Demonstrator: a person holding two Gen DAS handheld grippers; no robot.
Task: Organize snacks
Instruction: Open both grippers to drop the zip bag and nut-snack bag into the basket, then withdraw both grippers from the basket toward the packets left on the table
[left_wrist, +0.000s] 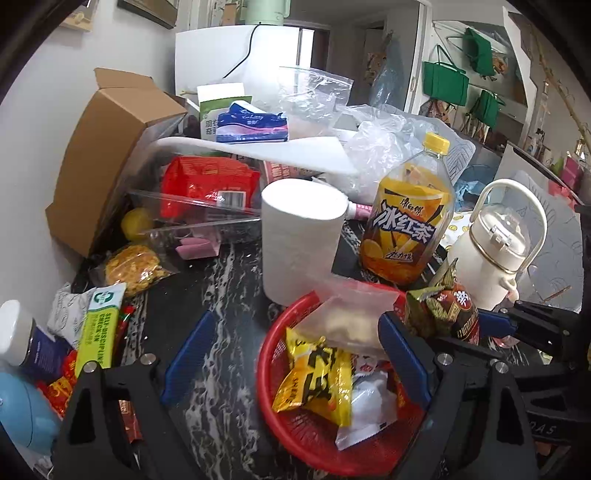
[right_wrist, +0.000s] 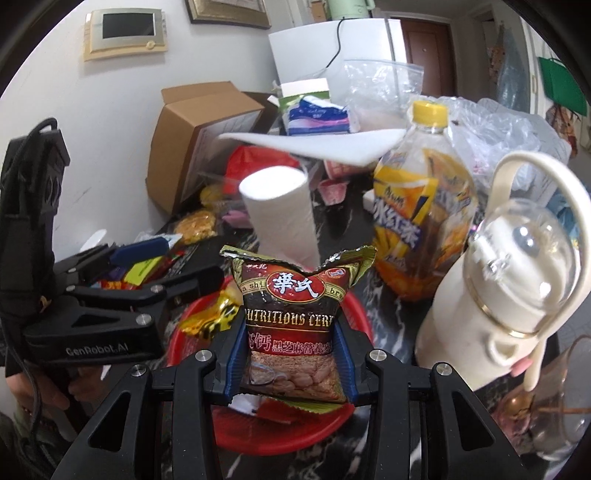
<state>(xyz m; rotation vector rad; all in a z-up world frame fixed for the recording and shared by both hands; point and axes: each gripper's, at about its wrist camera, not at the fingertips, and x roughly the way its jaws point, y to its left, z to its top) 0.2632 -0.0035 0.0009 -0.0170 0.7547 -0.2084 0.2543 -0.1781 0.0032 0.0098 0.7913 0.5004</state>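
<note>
Left hand-held gripper (left_wrist: 295, 354) spread wide and empty, right hand-held gripper (right_wrist: 290, 354) clamped, both level, side by side

The right gripper (right_wrist: 291, 363) is clamped on the cereal packet (right_wrist: 295, 321), held upright above the red basket (right_wrist: 356, 317). The left gripper (right_wrist: 155, 266), jaws parted, sits left of the basket. Behind the basket stands a paper roll (right_wrist: 279, 212).

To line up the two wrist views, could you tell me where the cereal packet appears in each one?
Left wrist: the cereal packet is at right of centre, just past the red basket, held by the right gripper.
Right wrist: the packet fills the lower centre, clamped upright over the basket.
Shared landmark: the white paper roll behind the basket.
</note>
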